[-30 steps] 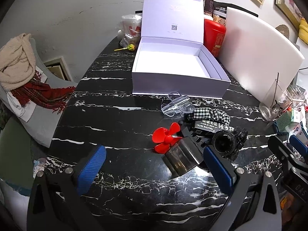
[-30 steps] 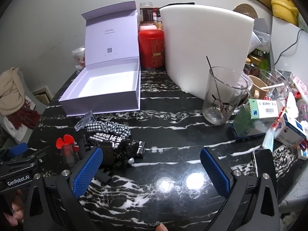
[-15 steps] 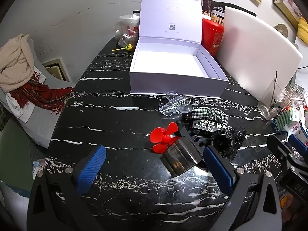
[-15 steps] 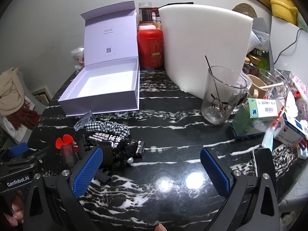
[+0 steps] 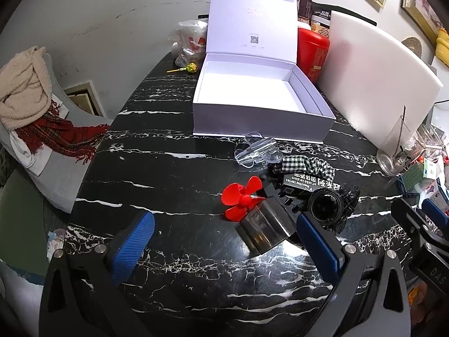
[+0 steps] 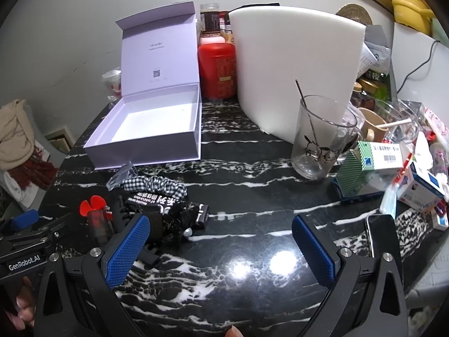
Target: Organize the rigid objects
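1. Barely anything has moved since a second ago: in the left wrist view the open box (image 5: 261, 104) sits a touch further left and the pile has slid the same way, so the left gripper (image 5: 224, 236) has only drifted a bit to the right. The right view looks pretty much unchanged.

2. Both sets of jaws are spread wide with nothing between them. The right gripper (image 6: 221, 241) hovers over bare marble table (image 6: 252, 191), to the right of the pile.

3. What could go wrong: the stuff is all heaped together. The little fan (image 5: 254, 213) lies touching the black camera-looking thing (image 5: 327, 205) and the black printed pack (image 5: 311, 183), so going for one piece could easily drag or knock its neighbours. The checked scrunchie (image 5: 307, 165) is draped over the pack and is soft, so it may come along by accident.

4. Also, the drinking glass (image 6: 320, 140) with a stirrer in it stands off to the right, near the right gripper's side. A careless swing could tip it.

5. How the things look: the fan has a red propeller and a smoky see-through body, lying on its side, just ahead of the left gripper's right finger. A clear plastic clip (image 5: 258, 151) lies between the pile and the box, just in front of the box wall. The box is empty with its lid standing up, so I'd guess everything's still to be packed.
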